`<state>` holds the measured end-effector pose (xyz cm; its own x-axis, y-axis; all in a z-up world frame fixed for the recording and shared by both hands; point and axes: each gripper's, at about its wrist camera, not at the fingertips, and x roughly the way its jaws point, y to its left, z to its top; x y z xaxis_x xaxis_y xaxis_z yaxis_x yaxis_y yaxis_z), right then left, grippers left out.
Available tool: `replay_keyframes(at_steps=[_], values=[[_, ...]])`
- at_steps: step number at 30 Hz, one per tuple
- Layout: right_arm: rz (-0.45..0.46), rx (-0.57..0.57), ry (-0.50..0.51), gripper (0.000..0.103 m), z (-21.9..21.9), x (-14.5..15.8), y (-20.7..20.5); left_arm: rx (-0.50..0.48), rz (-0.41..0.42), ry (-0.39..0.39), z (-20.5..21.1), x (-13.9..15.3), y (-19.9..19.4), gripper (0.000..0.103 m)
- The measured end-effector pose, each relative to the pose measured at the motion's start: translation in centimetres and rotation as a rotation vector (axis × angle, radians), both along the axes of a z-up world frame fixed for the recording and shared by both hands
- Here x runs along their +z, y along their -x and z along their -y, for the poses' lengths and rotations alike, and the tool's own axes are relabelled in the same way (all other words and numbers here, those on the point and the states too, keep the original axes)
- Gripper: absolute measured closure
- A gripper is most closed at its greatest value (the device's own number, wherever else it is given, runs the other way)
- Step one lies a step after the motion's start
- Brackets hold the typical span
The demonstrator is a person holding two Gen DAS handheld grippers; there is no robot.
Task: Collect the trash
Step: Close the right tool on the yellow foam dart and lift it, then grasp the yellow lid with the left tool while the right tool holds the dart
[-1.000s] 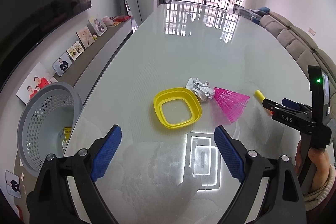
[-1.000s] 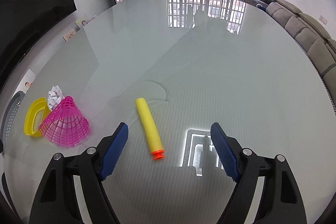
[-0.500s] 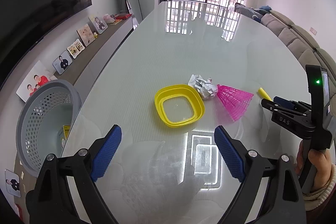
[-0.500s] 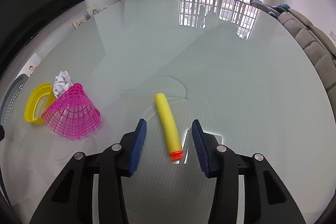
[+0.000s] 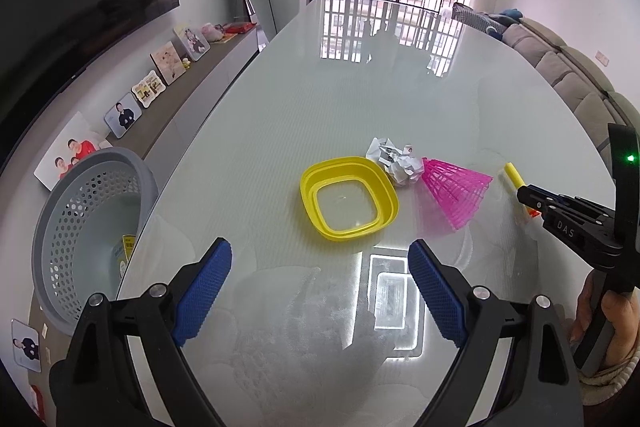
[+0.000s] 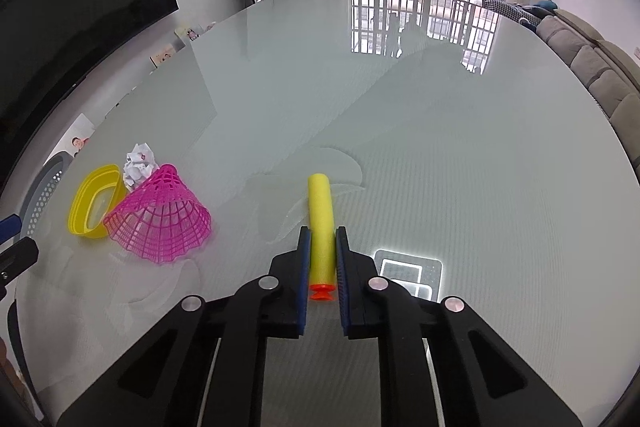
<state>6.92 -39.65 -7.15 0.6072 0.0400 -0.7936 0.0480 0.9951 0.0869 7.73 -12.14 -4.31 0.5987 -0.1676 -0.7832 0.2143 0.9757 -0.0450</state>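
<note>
Right hand-held gripper [image 6: 322,255] of mine has just been closing and now pinches the yellow foam dart [image 6: 320,223], which lies on the glass surface [image 6: 440,131] between its blue pads. So 1 piece of trash is secured, I judge. My left hand-held gripper [image 5: 320,291] hangs spread, holding nothing, near the yellow bowl [image 5: 348,203], with the grey basket [image 5: 72,227] beside the surface.

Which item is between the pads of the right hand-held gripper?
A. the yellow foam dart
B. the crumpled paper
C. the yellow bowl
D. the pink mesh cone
A: the right hand-held gripper has closed its blue pads against both sides of the yellow foam dart; its orange tip sits between them.
</note>
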Motion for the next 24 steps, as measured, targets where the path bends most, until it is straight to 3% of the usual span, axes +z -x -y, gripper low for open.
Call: replay_keyframes(at_steps=[9, 13, 24], values=[[0.031, -0.007, -0.065, 0.091, 1.4, 1.1, 1.5, -0.023, -0.033, -0.001, 0.9, -1.1, -1.5, 0.015], [0.048, -0.011, -0.080, 0.091, 1.7, 1.7, 1.9, -0.038, -0.086, 0.010, 1.6, -2.4, -3.1, 0.014], [0.053, -0.010, -0.101, 0.091, 2.1, 2.0, 2.0, -0.051, -0.101, -0.053, 3.6, -4.2, -5.6, 0.014]])
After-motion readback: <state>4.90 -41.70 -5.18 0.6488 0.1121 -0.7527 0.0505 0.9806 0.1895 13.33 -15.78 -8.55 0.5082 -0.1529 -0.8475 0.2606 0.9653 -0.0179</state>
